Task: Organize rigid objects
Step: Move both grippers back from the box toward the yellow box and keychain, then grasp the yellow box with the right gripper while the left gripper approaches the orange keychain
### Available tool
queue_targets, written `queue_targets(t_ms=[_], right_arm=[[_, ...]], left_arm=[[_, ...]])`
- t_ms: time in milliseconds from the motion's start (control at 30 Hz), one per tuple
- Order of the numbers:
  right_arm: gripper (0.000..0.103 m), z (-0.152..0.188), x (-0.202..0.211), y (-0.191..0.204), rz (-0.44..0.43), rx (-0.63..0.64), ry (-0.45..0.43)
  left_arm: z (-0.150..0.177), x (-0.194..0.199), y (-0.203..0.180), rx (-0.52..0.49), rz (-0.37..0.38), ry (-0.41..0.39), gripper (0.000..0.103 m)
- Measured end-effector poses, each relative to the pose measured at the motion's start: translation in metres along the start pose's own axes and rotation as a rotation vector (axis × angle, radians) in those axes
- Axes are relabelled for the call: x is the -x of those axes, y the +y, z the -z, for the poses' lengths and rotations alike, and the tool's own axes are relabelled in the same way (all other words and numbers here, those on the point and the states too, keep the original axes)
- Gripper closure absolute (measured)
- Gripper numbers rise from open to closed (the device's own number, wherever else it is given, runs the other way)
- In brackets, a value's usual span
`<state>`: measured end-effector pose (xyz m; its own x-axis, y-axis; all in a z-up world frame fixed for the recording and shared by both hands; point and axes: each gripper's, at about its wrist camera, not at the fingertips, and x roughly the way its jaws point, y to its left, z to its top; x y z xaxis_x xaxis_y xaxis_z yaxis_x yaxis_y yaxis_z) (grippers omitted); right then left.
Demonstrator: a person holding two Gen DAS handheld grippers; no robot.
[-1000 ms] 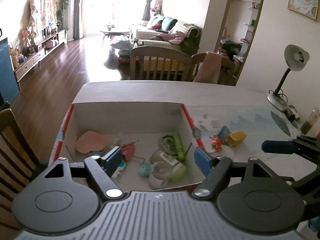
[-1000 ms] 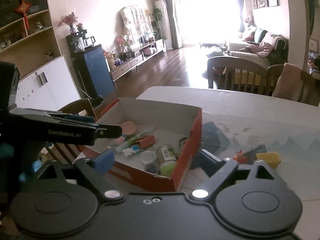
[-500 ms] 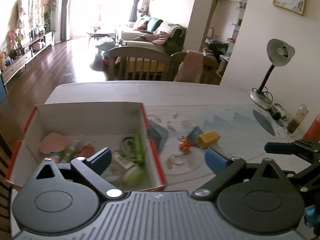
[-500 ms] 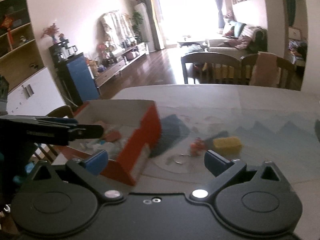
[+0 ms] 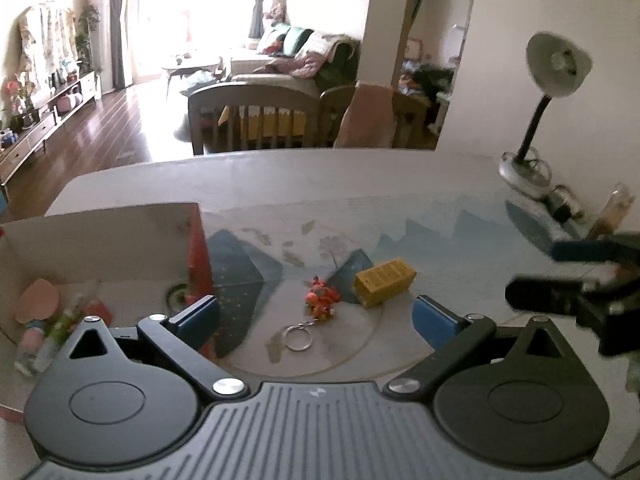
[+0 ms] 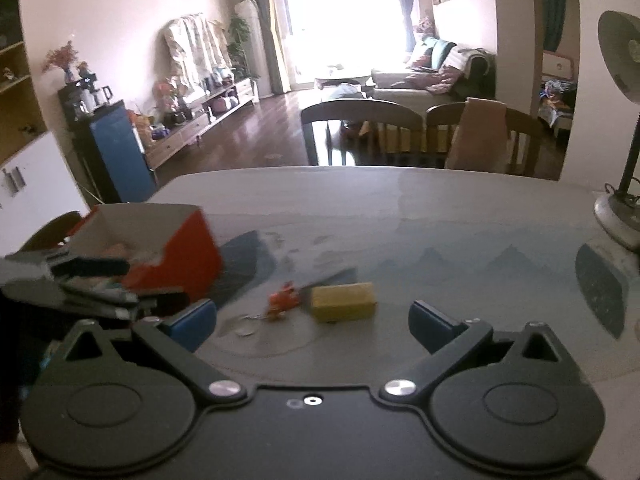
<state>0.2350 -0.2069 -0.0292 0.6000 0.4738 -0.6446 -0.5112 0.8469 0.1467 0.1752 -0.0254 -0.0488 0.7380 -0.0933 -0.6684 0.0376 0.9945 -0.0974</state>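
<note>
Yellow block point(image 5: 385, 282) lies unlabelled; left tongs point(image 5: 316, 316) opening, right tongs point(image 6: 312, 320) wide, both empty.

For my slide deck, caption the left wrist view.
Open left tool facing orange keychain and yellow block beside the box.

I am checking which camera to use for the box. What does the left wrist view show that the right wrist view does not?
Only the left wrist view shows inside the box: a pink heart shape, and the key ring sharply. Only the right wrist view shows the box's red outer wall and a blue cabinet. Both show the yellow block, the orange keychain figure and the lamp.
</note>
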Motion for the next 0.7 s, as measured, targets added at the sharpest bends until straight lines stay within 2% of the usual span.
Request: queue_targets(t_ms=[200, 333, 700], right_arm=[[0.001, -0.01, -0.037, -0.025, 0.034, -0.03, 0.059], [0.001, -0.014, -0.064, -0.035, 0.012, -0.064, 0.116], [0.007, -0.015, -0.131, -0.035, 0.017, -0.07, 0.241]], left_arm=[[0.002, -0.042, -0.014, 0.052, -0.06, 0.056, 0.0], [0.002, -0.063, -0.023, 0.039, -0.09, 0.063, 0.0], [0.005, -0.11, -0.021, 0.031, -0.138, 0.079, 0.0]])
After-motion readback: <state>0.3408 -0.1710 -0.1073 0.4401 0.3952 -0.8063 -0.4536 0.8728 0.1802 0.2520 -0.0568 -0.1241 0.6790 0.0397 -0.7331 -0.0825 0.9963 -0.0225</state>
